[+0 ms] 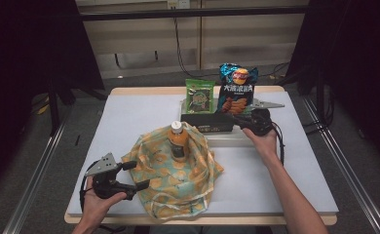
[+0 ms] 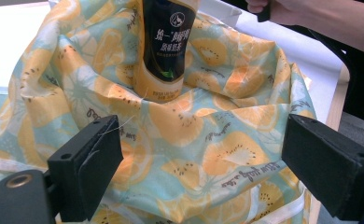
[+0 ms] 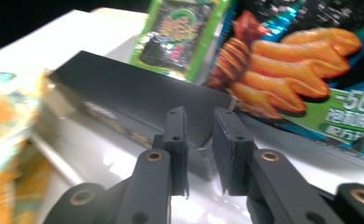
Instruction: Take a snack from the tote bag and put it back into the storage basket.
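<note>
A cloth bag printed with orange slices lies crumpled at the table's front, and an orange drink bottle with a white cap stands upright in it. My left gripper is open at the bag's left edge. In the left gripper view its jaws spread wide on either side of the bag fabric, below the bottle. My right gripper is at the right end of a long black box in a white tray. The right gripper is shut on the black box at its end.
A green snack packet and a blue chips bag stand upright in the tray behind the box, seen close as packet and chips bag. Bare white table lies left and right of the bag.
</note>
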{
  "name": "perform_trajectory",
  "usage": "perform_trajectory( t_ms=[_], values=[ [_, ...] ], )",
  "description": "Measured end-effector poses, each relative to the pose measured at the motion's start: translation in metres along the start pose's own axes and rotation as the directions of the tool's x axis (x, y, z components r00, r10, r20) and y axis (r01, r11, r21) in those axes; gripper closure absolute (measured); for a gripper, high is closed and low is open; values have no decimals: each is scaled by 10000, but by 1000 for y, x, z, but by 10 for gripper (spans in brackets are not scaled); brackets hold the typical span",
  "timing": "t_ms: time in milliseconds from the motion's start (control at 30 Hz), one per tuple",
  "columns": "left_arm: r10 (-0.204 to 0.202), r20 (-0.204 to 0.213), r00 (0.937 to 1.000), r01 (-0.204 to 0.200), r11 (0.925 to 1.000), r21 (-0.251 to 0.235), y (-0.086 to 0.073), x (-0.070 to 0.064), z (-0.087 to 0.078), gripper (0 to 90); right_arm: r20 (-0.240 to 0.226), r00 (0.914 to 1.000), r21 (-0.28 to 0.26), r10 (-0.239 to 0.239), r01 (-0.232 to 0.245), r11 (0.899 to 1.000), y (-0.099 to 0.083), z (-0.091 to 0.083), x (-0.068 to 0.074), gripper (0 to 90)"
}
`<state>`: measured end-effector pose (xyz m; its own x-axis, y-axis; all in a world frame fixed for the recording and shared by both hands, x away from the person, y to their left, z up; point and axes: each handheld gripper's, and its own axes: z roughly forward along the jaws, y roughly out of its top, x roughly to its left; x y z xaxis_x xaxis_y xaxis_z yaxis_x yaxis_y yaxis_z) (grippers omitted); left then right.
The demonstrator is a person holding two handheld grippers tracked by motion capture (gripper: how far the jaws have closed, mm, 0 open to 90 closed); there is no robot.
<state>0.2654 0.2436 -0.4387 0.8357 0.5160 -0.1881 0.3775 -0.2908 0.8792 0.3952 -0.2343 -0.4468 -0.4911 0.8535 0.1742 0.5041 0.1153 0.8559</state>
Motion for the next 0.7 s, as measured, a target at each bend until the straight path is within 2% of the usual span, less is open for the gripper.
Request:
perform_trajectory(
  t_ms=[133,167,233,333,433,533,700],
  values=[
    [54,-82,10000,-53,10000,50,0,0,-2,118,-494,9987,-18,-159,159,9999,2,-8,11,608],
    [62,-92,9999,-61,10000,59,0,0,-2,118,-599,9981,-70,-166,162,9998,2,-10,15,595],
    [25,-130,9999,-24,10000,94,-1,0,-2,119,-1092,9939,-230,-119,94,9997,0,-13,21,584],
    [22,-107,9999,-21,10000,88,-1,0,0,119,-1387,9899,-354,-281,234,9991,-2,-14,31,568],
    [89,-127,9999,-87,9999,117,-1,0,-1,121,-1604,9867,-403,-281,219,9989,0,-13,40,567],
    [-11,-107,9999,12,10000,52,0,2,0,122,-1815,9821,-427,-499,429,9982,2,-13,50,566],
    [-1,-42,10000,1,10000,72,0,3,3,124,-2206,9726,-557,-735,627,9965,4,-17,65,631]
  ],
)
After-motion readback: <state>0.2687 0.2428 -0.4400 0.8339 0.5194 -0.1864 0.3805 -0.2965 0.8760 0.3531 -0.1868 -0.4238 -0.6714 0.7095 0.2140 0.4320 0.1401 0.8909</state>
